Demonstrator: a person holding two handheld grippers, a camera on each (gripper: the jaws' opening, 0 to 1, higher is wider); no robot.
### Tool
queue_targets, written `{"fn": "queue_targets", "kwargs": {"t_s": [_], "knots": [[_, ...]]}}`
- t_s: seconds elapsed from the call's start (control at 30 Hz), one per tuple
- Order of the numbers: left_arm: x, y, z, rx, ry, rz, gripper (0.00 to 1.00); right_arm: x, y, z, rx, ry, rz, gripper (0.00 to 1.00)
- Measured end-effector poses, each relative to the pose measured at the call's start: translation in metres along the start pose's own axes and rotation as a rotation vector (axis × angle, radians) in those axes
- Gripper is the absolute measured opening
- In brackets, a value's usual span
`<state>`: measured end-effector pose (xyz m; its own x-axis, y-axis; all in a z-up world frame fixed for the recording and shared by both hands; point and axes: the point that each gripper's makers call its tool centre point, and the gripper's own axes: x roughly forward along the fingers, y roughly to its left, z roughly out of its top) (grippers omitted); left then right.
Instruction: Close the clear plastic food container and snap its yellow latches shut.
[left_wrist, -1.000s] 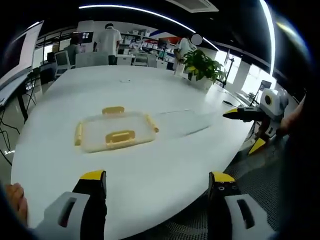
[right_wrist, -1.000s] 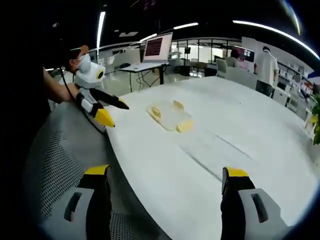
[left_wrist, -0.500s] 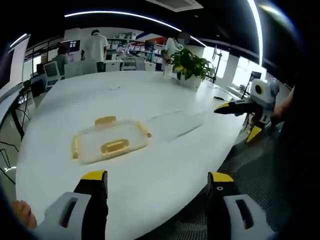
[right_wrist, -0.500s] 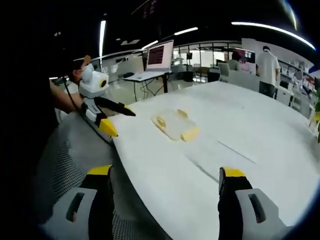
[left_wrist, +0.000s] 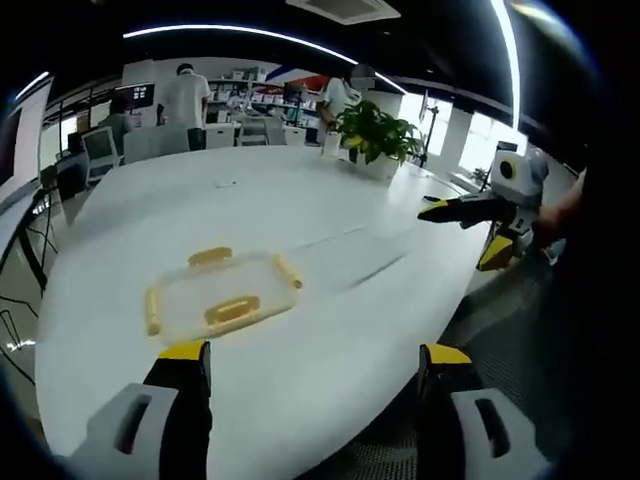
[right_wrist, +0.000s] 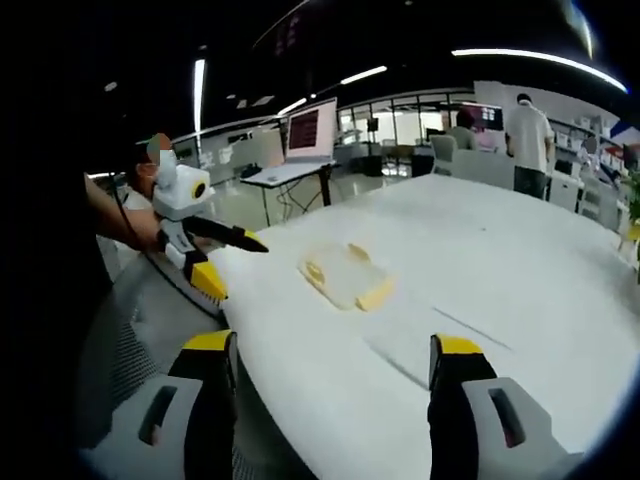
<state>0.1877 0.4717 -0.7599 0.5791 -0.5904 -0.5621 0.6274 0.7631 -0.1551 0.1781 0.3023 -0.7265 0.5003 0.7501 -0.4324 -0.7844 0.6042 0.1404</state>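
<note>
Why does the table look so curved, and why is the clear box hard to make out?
Left gripper view: the fisheye lens bows the white table; the clear container blends in, with only its yellow latches distinct. Right gripper view: the container looks soft and washed out.

The clear lid (left_wrist: 222, 292) is blending into the white bench (left_wrist: 330, 330), so whether it is seating fully is unclear. Its yellow latches (right_wrist: 375, 295) are showing too small to judge. The bench's far end is running out of the right gripper view.
</note>
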Motion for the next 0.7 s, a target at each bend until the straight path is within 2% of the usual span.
{"fn": "queue_targets", "kwargs": {"t_s": [0.13, 0.2, 0.27, 0.37, 0.43, 0.7], "knots": [[0.000, 0.000, 0.003, -0.014, -0.001, -0.007, 0.84, 0.003, 0.005, 0.003, 0.006, -0.010, 0.013, 0.79], [0.000, 0.001, 0.002, -0.032, 0.004, -0.014, 0.86, 0.005, 0.007, 0.006, 0.059, -0.016, 0.022, 0.83], [0.000, -0.001, 0.003, -0.032, 0.003, -0.028, 0.88, 0.006, 0.007, 0.015, 0.091, -0.060, 0.022, 0.86], [0.000, -0.001, 0.004, -0.042, 0.006, -0.039, 0.94, 0.009, 0.008, 0.017, 0.081, -0.052, 0.024, 0.88], [0.001, 0.000, 0.006, -0.059, -0.002, -0.048, 0.99, 0.012, 0.007, 0.018, 0.089, -0.059, 0.032, 0.93], [-0.001, 0.018, 0.008, -0.051, 0.015, -0.038, 0.98, 0.022, 0.007, 0.022, 0.062, -0.048, 0.057, 0.98]]}}
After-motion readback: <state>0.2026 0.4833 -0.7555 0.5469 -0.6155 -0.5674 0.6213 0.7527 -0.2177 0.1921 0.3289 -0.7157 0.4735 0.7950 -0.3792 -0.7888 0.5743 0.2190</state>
